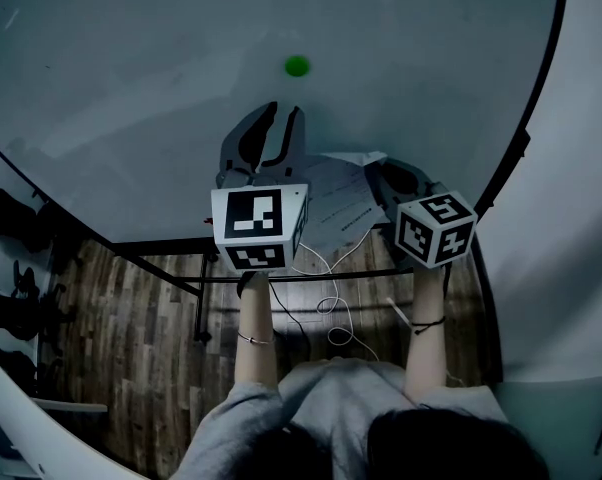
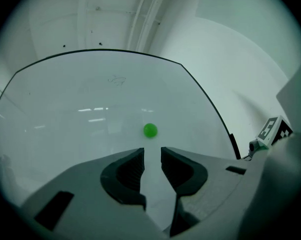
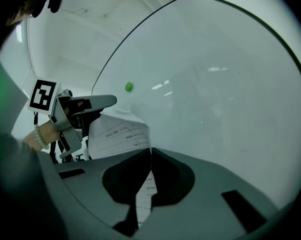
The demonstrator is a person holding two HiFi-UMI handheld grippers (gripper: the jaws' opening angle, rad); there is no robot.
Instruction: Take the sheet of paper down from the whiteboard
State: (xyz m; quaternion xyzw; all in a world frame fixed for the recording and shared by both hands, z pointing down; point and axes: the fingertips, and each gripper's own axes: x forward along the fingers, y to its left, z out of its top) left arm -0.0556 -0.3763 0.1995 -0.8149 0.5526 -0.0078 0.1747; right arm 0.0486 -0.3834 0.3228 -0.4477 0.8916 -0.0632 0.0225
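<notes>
The whiteboard [image 1: 131, 78] fills the upper head view, and a small round green magnet [image 1: 297, 65] sits alone on it. The printed sheet of paper [image 1: 336, 203] hangs free below the magnet, away from the board's face. My right gripper [image 1: 386, 178] is shut on the sheet's right edge. In the right gripper view the paper [image 3: 118, 136] runs between the closed jaws of the right gripper [image 3: 149, 156]. My left gripper [image 1: 279, 118] points at the board just under the magnet, jaws slightly apart and holding nothing. The left gripper view shows the magnet [image 2: 150, 130] just beyond the left gripper [image 2: 152, 154].
The board's black frame [image 1: 526, 133] curves down the right side beside a white wall. Below the board lie its stand's bars [image 1: 196, 288], a wood floor [image 1: 131, 368] and a white cable [image 1: 331, 313]. Dark shoes [image 1: 11, 218] stand at the left.
</notes>
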